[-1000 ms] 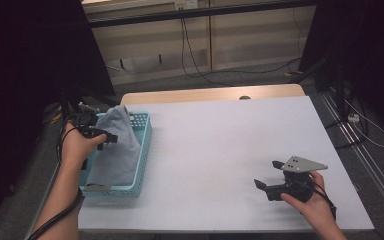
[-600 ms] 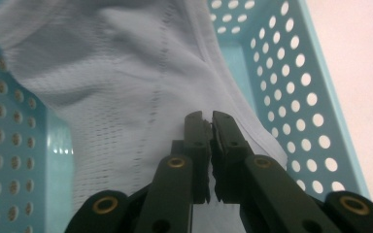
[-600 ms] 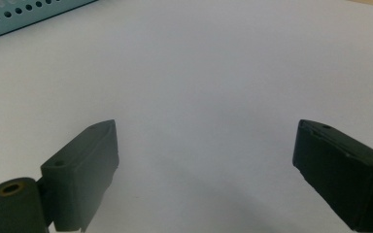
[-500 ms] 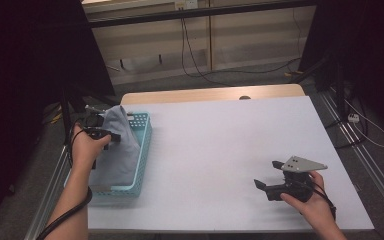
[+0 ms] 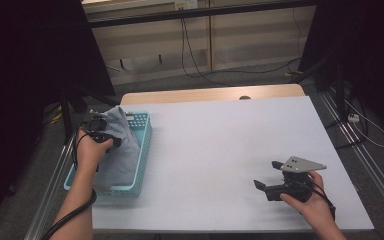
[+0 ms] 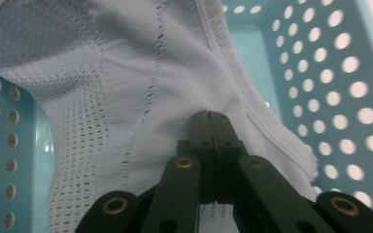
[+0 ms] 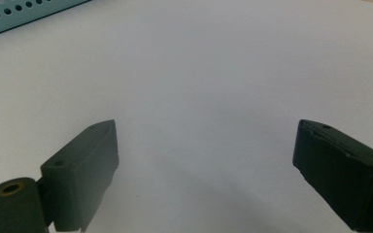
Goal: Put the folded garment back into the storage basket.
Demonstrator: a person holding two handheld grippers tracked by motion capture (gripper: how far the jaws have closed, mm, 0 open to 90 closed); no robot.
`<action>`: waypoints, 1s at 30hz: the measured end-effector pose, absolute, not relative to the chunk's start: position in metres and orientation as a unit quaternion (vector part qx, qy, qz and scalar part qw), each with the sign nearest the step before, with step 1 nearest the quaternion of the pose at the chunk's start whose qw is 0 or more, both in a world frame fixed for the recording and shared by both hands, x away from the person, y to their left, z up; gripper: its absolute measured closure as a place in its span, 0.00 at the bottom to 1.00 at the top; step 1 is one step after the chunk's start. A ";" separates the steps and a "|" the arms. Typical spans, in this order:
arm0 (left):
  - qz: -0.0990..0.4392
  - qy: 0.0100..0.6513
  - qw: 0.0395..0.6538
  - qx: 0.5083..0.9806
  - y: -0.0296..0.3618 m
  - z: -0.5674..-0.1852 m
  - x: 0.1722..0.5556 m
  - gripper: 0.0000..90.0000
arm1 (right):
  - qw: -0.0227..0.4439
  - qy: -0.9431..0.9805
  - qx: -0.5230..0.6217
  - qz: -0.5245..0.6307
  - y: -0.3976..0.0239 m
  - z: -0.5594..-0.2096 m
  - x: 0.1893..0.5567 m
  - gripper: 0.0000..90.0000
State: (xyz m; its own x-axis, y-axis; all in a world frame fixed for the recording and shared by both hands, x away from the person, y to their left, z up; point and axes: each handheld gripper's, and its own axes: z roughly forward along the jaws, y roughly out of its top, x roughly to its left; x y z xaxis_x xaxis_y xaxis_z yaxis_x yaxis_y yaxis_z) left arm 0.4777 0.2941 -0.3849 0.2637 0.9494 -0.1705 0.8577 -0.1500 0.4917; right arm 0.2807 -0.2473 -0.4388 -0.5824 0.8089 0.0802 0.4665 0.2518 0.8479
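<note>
A pale grey mesh cloth (image 5: 124, 152) lies heaped in a teal perforated basket (image 5: 145, 142) at the table's left edge. My left gripper (image 5: 115, 143) reaches into the basket from the left. Its jaws have just been closing and now pinch a fold of the cloth (image 6: 126, 87) between their tips (image 6: 209, 116), with the basket wall (image 6: 335, 73) behind. My right gripper (image 5: 266, 175) rests near the table's front right with its jaws spread wide. In the right gripper view it (image 7: 204, 160) holds nothing over the bare white table (image 7: 199, 73).
The white table (image 5: 220, 135) stretches between the basket and my right hand. A corner of the basket (image 7: 19, 14) shows far off in the right gripper view. Cables (image 5: 195, 55) lie on the floor behind the table, and dark curtains hang at both sides.
My left hand has sunk a little onto the cloth in the basket, and its jaws have closed on a fold. The right hand and gripper have stayed in place.
</note>
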 end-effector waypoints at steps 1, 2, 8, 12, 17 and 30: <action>0.090 0.602 0.253 0.752 0.295 -0.387 0.478 1.00 | 0.190 0.768 0.415 0.449 -0.247 -0.439 0.281 0.10; 0.090 0.605 0.254 0.750 0.295 -0.389 0.478 1.00 | 0.191 0.768 0.415 0.449 -0.247 -0.439 0.281 0.10; 0.088 0.605 0.252 0.750 0.296 -0.397 0.479 1.00 | 0.190 0.771 0.413 0.447 -0.246 -0.440 0.281 0.10; 0.084 0.605 0.249 0.752 0.297 -0.405 0.482 1.00 | 0.191 0.770 0.412 0.448 -0.245 -0.439 0.281 0.10; 0.084 0.602 0.248 0.755 0.298 -0.393 0.487 1.00 | 0.191 0.770 0.414 0.447 -0.246 -0.439 0.282 0.10; 0.110 0.603 0.251 0.749 0.300 -0.376 0.499 1.00 | 0.191 0.770 0.413 0.448 -0.245 -0.439 0.283 0.10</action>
